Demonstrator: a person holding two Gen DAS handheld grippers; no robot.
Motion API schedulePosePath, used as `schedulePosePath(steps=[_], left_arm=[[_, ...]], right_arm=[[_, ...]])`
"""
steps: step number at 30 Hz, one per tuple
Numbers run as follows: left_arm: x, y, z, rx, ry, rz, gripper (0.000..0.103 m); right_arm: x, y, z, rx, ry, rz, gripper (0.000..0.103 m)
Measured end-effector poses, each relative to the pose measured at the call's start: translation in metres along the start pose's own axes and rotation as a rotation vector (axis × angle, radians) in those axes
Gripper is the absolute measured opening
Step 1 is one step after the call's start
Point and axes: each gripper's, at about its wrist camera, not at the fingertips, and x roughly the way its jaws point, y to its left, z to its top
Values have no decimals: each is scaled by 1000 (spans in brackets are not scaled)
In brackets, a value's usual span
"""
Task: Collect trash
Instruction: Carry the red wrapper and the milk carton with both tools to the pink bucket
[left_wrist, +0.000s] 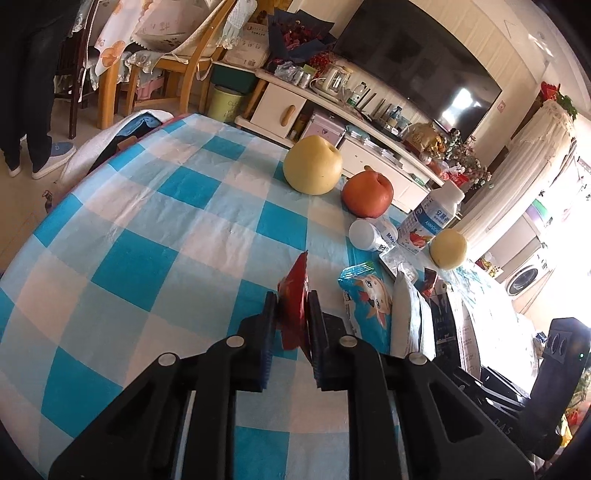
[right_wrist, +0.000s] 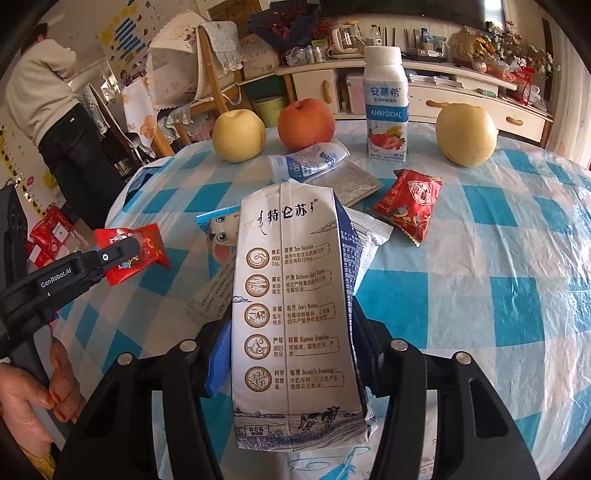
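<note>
Left wrist: left gripper (left_wrist: 292, 306) pinches crinkly red wrapper (left_wrist: 293, 295); right gripper (right_wrist: 291, 314) clamps flattened milk carton (right_wrist: 291, 295).

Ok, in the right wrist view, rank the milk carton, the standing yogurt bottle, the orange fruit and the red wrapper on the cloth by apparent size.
1. Milk carton, though closest to the camera, which inflates it.
2. Yogurt bottle.
3. Orange fruit and red wrapper: too alike to rank.
</note>
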Motion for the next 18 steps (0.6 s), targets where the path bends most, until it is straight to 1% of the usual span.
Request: schedulePosePath(steps=[2,6,9,12,13,14,17,18], left_arm=[[-2,3,-1,-5,5,-7,14],[-1,10,-5,-14,33,-17,14],[4,15,-9,-27,63,-25,17],[12,15,-12,-21,88,-20,36],[15,15,-13,-22,99,-19,47],[19,13,-14,-22,106,-15,52],[27,10,-16,-13,110,0,52],[28,9,-16,-15,99,2,52]], right_arm=[[-4,5,0,-8,-17,9,56],[-10,16,-2,-26,-36,17,56],[-11,24,-5,-35,-41,16,56],[-11,33,-7,-53,-41,18,56],[-10,36,-8,-59,-41,20,56],[-10,37,-8,-63,-40,20,56],[-9,38,-8,-69,-37,17,56],[-9,38,-8,-67,-37,17,56]])
